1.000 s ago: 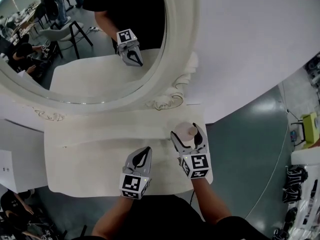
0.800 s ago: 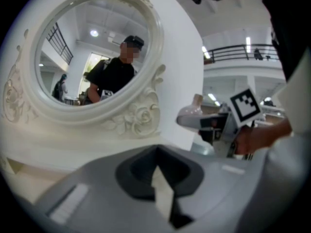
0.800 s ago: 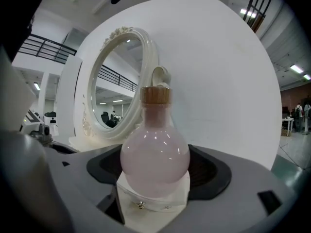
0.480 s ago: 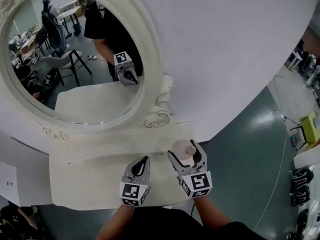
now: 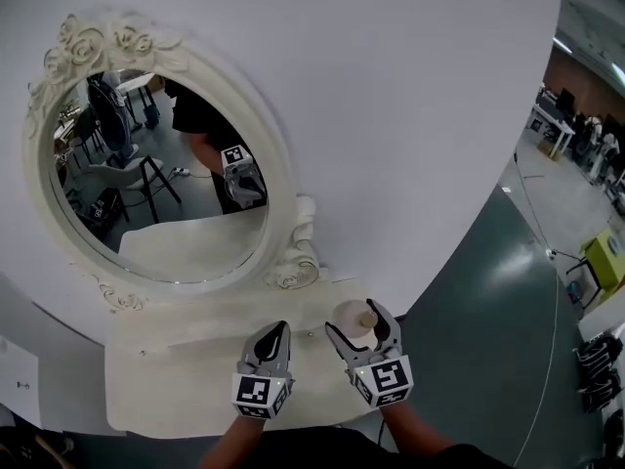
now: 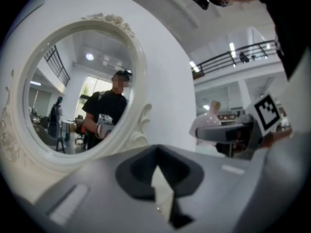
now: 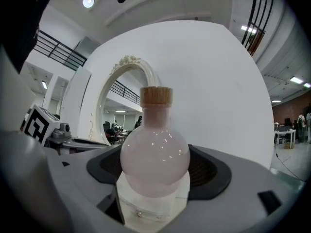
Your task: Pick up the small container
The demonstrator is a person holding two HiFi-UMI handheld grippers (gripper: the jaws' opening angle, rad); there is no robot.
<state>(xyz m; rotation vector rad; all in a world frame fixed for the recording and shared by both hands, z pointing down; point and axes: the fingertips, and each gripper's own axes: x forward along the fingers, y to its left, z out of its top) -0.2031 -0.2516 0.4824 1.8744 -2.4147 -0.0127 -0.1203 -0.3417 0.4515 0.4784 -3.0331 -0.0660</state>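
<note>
So the right claw is clamped on the small container, a round frosted pinkish flask with a cork stopper in its short neck. In the right gripper view the bulb sits right between the two dark pads, upright, neck pointing up. From the head view it's over the right end of the white counter, near the edge by the wall, but I honestly can't tell if its bottom is touching the counter or just off it

The left claw is closed with nothing in it. Its tips meet in a point and there's only a thin sliver of counter showing between the pads in the left gripper view. It sits just beside the right one, to its left, over the front part of the counter

Behind all this there's a big oval mirror in an ornate white frame against the white wall. In the glass you get a person in a dark top plus one marker cube. Grey-green floor off to the right
</note>
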